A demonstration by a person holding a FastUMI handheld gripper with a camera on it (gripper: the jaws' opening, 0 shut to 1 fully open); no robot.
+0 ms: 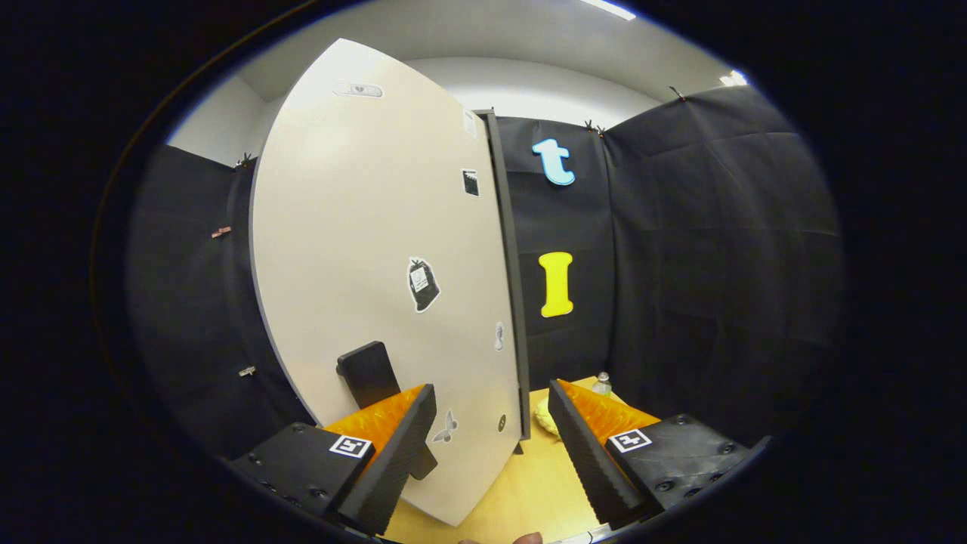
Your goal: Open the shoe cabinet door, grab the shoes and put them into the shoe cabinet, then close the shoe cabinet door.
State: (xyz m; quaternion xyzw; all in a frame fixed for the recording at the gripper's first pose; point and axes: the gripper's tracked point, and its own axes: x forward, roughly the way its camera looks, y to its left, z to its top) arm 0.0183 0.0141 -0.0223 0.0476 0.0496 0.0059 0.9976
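- Shoe cabinet door (378,264), a tall pale beige panel with a dark edge and small stickers, stands just ahead of my gripper (491,438), its dark edge between the fingers.
- Black block-shaped handle (370,374) on the door sits just beyond my left finger (393,453), apart from it as far as I can tell.
- Gripper fingers are spread wide, holding nothing.
- Beyond my right finger (585,453), a pale yellow object (545,415) and small clear bottle (601,384) rest on the light wooden floor (529,483).

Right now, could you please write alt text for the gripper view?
The open gripper faces a pale cabinet door seen nearly edge-on, its dark handle just beyond one finger. The door's edge lies between the fingers, over a wooden surface.
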